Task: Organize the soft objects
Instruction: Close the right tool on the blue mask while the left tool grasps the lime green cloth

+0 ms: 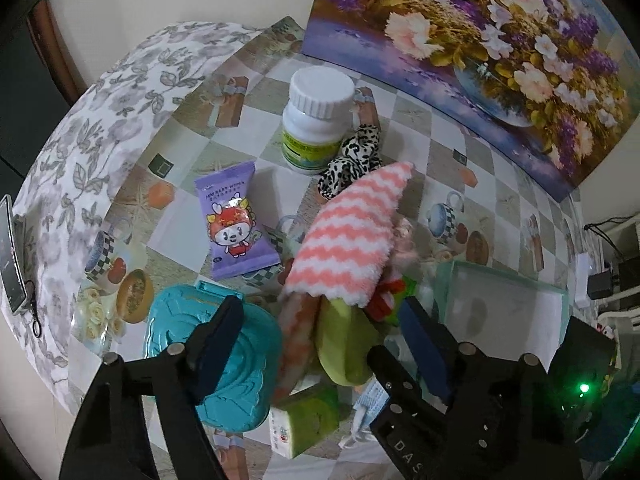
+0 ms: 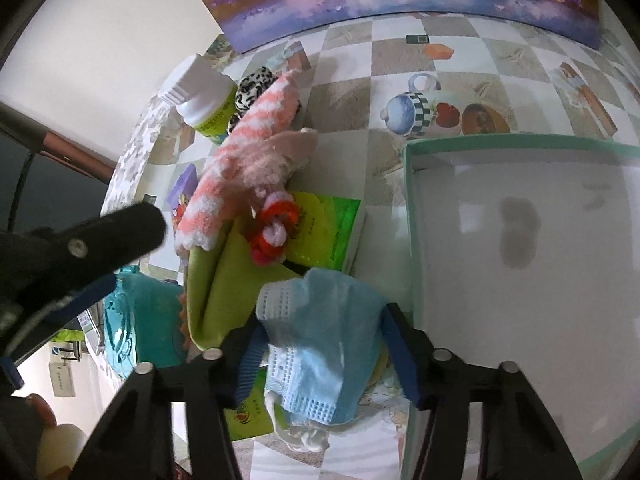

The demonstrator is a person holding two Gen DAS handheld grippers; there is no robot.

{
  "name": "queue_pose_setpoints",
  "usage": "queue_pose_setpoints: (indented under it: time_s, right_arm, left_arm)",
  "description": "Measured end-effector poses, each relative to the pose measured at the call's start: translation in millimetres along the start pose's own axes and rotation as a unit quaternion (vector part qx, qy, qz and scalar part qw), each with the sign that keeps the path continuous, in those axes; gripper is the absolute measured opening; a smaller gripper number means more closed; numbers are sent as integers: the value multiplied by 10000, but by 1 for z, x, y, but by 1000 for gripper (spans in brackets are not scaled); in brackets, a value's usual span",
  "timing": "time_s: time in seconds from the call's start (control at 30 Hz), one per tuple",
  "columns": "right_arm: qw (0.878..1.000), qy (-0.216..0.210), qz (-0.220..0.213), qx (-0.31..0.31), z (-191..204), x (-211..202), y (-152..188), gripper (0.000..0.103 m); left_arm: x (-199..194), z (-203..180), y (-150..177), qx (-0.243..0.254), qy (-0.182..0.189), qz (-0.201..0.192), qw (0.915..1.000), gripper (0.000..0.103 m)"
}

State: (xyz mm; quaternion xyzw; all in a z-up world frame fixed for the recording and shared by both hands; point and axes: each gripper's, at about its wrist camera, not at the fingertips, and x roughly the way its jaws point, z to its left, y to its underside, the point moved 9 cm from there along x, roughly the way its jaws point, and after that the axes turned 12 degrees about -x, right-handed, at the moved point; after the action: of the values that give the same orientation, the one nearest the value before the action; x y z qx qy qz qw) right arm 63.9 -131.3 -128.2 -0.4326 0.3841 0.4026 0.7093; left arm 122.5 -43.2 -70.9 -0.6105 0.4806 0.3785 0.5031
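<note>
Checkered tablecloth [image 1: 404, 128] under a flower painting [image 1: 480, 40] | your right gripper [image 2: 320, 340] clenched on the blue face mask [image 2: 320, 320], box [image 2: 520, 240] at 3 o'clock | your left gripper [image 1: 320, 344] gaped over the pile | risk: a dangling ear loop snagging the green cloth [image 2: 216, 280] | count: one striped sock [image 1: 344, 240], one scrunchie [image 1: 352, 160], one bottle [image 1: 316, 116].
</note>
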Motion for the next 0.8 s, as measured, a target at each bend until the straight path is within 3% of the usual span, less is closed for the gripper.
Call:
queue_pose_setpoints:
  time_s: [0.13,0.33,0.57,0.8]
  right_arm:
    - [10000,-59,-50,56,-2,-2,0,36]
    - [9997,-95,-219,113,-11,-16,-2,25]
    - [9992,-123,-295,242,-16,-25,-3,23]
    - [9989,-118,-292,348,-20,-27,-3,23]
  left_arm:
    - [-1,-4,3,93,31,32,9999,70]
    - [-3,-12,6,168,244,124,9995,62]
    - [9,-19,17,374,143,340,9986,43]
    - [23,-16,23,503,-140,418,9978,31]
